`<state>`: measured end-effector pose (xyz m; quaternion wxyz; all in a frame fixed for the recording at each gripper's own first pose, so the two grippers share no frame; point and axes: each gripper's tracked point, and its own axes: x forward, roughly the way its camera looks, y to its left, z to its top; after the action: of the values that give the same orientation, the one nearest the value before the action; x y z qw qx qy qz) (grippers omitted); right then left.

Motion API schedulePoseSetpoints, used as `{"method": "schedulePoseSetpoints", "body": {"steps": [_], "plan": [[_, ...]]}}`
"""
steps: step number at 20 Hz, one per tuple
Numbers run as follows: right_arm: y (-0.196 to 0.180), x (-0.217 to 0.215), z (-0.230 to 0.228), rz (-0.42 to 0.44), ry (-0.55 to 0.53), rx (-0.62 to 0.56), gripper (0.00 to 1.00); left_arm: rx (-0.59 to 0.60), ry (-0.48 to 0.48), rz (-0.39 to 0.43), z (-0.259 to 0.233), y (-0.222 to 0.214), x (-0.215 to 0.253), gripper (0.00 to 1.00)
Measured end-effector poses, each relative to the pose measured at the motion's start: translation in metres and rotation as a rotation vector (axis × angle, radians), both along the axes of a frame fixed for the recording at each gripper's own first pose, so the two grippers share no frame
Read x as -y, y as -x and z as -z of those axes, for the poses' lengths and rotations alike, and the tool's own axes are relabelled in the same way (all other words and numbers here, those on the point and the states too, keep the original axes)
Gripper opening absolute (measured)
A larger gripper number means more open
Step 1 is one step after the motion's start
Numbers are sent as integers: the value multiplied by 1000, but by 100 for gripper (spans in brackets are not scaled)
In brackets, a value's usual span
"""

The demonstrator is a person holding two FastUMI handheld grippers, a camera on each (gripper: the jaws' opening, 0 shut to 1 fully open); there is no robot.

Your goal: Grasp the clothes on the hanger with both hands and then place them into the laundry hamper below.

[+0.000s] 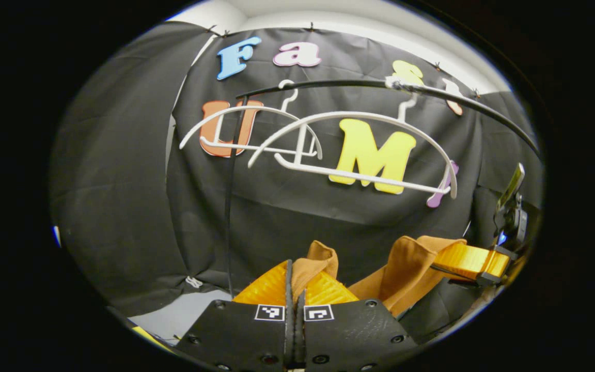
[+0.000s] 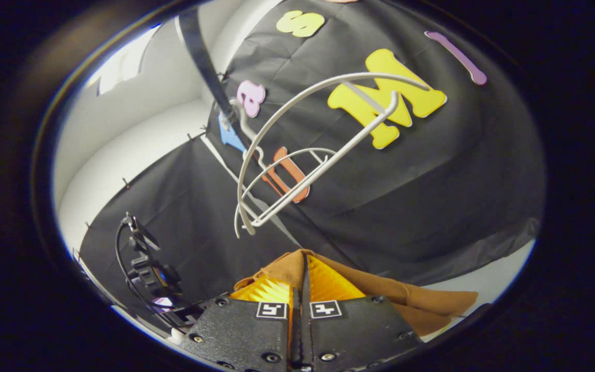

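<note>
A brown garment (image 1: 406, 268) hangs between my two grippers, below the rail. My left gripper (image 1: 297, 274) is shut on one bunched edge of it, cloth poking up between the orange fingers (image 1: 269, 287). To its right the right gripper (image 1: 470, 261) pinches the other end. In the right gripper view, my right gripper (image 2: 301, 271) is shut on the same brown garment (image 2: 380, 294), which trails off to the right. Two bare white hangers (image 1: 359, 155) (image 2: 318, 150) hang on the black rail (image 1: 432, 93) above.
The second white hanger (image 1: 246, 134) sits farther left on the rail. A black rack pole (image 1: 230, 206) runs down at the left. Pale floor (image 1: 184, 315) shows low left. The left gripper's body and cable (image 2: 145, 268) sit low left in the right gripper view.
</note>
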<state>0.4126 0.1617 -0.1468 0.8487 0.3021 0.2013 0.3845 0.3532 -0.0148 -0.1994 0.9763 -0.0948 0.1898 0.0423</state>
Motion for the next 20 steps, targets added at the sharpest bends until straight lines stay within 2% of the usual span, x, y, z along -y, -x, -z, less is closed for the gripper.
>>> {"method": "schedulePoseSetpoints", "body": {"steps": [4,10,16,20], "plan": [[18,-15,36,-49,104,-10,3,-43,-15,30,28,11,14,0],[30,-25,91,-93,257,-66,4,-130,15,45,90,23,26,0],[40,-21,166,-130,386,-167,4,-259,19,53,163,51,30,0],[54,-12,220,-148,486,-281,4,-386,23,29,220,74,24,0]]}}
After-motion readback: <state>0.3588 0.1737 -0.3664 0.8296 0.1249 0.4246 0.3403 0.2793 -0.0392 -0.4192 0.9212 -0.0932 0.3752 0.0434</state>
